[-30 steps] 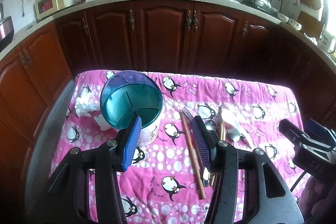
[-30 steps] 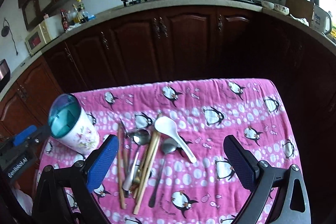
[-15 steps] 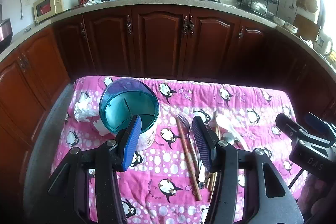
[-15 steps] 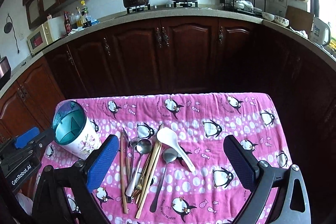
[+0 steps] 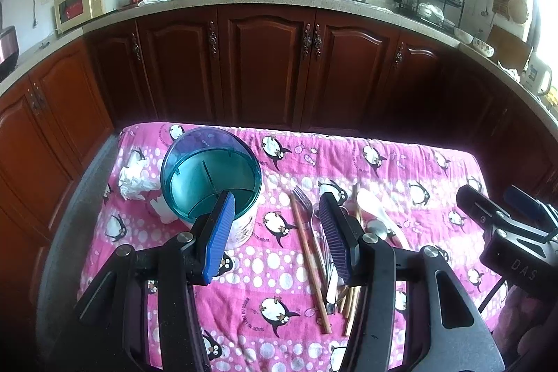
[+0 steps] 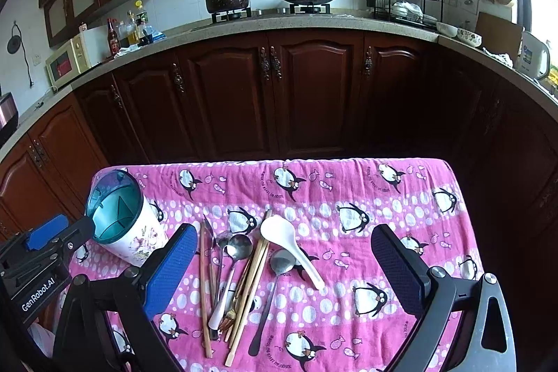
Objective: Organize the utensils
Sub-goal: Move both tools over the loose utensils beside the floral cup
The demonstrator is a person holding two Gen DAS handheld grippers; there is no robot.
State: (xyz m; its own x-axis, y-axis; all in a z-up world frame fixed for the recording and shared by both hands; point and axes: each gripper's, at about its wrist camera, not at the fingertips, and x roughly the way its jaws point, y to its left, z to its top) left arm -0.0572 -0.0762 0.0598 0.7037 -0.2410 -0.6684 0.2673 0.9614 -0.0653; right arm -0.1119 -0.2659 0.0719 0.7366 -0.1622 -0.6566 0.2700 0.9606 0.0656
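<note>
A white floral utensil holder (image 5: 240, 229) with a teal divided insert (image 6: 115, 215) stands upright at the left of the pink penguin cloth (image 6: 348, 197). Right of it lie loose utensils: wooden chopsticks (image 6: 253, 281), a metal spoon (image 6: 240, 246), a white ceramic spoon (image 6: 286, 236), a fork (image 5: 301, 197) and another steel spoon (image 6: 280, 262). My left gripper (image 5: 275, 232) hangs open beside the holder, with nothing between its fingers. My right gripper (image 6: 282, 264) stands wide open above the utensil pile, touching none of them.
A crumpled white tissue (image 5: 132, 180) lies left of the holder. The cloth's far edge drops off toward dark wooden cabinets (image 6: 279, 100). The right half of the cloth (image 6: 401, 204) holds no objects. Each gripper shows at the edge of the other's view.
The right gripper's view has drawn back a little, so the cloth and utensils sit lower in the frame. The left gripper has barely shifted. Both jaws stayed as wide as before.
</note>
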